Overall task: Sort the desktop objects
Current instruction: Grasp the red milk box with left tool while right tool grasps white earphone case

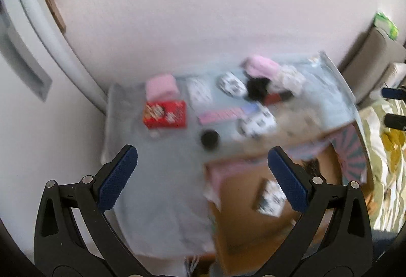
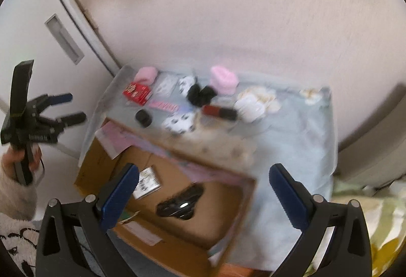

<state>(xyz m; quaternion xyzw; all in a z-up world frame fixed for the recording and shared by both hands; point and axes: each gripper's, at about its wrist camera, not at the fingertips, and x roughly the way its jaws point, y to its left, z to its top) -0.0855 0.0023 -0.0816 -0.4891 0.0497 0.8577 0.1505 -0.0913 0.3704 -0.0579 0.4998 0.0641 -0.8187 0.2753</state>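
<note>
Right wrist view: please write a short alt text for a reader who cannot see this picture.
The open right gripper hangs above an open cardboard box holding a black object and a small printed packet. Behind it, a blurred blue-covered table carries small items, including a red box. The left gripper is at the left edge, open.

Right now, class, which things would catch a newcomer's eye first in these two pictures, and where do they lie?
First comes the open brown cardboard box at the near edge of the pale blue cloth-covered table, with a black glossy object inside. Behind it lies a clutter that includes a bright red printed packet. Both claws, left and right, hover open.
</note>
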